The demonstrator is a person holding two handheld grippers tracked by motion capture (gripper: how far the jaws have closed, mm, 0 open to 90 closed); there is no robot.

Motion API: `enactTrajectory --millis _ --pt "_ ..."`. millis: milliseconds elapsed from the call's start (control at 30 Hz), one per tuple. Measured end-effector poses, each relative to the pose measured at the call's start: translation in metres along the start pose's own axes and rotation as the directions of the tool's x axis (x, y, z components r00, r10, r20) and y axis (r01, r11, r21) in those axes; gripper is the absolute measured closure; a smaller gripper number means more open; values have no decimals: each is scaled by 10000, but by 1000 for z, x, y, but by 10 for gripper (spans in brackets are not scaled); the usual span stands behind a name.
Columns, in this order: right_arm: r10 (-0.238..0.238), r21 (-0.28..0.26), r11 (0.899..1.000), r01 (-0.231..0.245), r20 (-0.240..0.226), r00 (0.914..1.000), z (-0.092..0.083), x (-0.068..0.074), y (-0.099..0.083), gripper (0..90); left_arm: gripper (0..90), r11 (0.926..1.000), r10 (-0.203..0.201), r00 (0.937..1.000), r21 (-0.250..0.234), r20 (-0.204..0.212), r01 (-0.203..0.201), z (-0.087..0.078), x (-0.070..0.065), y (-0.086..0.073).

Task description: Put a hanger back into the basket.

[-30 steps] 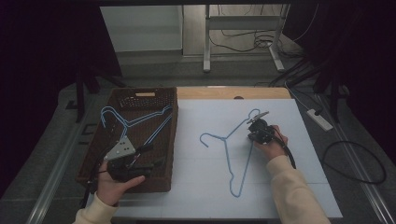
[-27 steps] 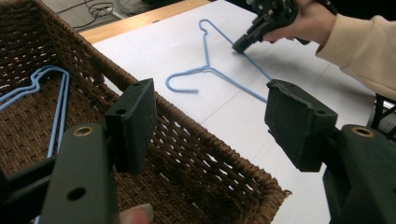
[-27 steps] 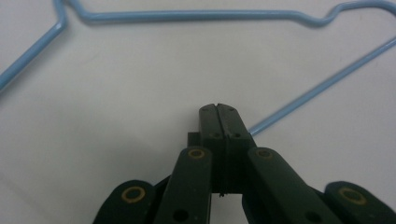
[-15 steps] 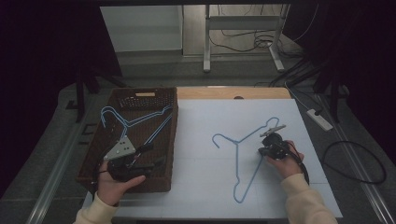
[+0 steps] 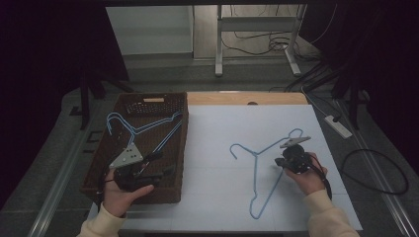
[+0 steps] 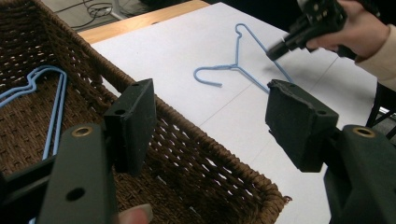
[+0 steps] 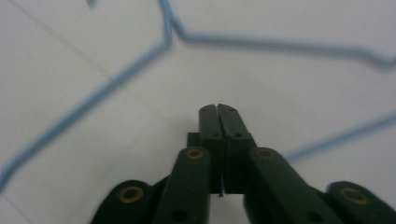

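Fingers of the right gripper (image 5: 291, 160) had just been opening, yet in the right gripper view (image 7: 218, 109) the two black pads still stood almost together with only a hairline gap, and nothing lay between them. They pointed down at the white sheet (image 5: 217, 148) that covered the surface, above the space between the arms of the blue hanger (image 5: 262, 170), clear of the wire. That hanger (image 7: 116, 79) lay flat on the sheet toward the right edge of the surface, its hook (image 5: 237, 148) pointing toward the middle and its long lower bar running toward the near edge. In the left gripper view the same hanger (image 6: 243, 70) showed beyond the basket wall, with the right hand (image 6: 359, 28) and its gripper just above the wire's far arm.

The left gripper (image 5: 148, 168) hovered over the near half of the brown woven basket (image 5: 153, 101), which stood along the left edge of the surface. Its fingers (image 6: 133, 123) were spread wide apart and held nothing; the basket's rim (image 6: 196, 140) ran between them in that view. Two more blue hangers (image 5: 133, 131) lay inside the basket (image 6: 51, 107), toward its far end, resting on the woven floor. A bare wooden strip (image 5: 247, 98) showed at the far edge of the surface beyond the sheet.
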State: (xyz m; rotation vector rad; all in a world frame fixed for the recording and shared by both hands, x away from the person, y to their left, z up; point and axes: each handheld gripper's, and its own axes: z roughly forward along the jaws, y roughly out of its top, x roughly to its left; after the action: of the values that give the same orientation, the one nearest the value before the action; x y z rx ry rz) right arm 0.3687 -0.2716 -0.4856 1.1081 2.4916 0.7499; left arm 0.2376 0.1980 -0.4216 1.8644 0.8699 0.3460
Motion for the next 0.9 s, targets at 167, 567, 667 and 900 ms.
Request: enactTrajectory --millis 167,567,667,900 --pt "-756 -148 9971 748 -734 9944 10 1 39 628 337 10000 8 10000 23 25 -8 1 0 -1" --pt "-2359 2211 9366 2720 -1764 9556 71 18 99 573 336 10000 -24 10000 18 62 24 0 1 -2" --pt "-2507 2693 9184 2900 -1714 9528 77 20 102 601 336 10000 -23 10000 20 72 22 0 1 -2" --pt "-2142 3419 8978 2775 -2116 9536 84 18 107 783 336 10000 -26 9999 11 104 26 0 1 -2"
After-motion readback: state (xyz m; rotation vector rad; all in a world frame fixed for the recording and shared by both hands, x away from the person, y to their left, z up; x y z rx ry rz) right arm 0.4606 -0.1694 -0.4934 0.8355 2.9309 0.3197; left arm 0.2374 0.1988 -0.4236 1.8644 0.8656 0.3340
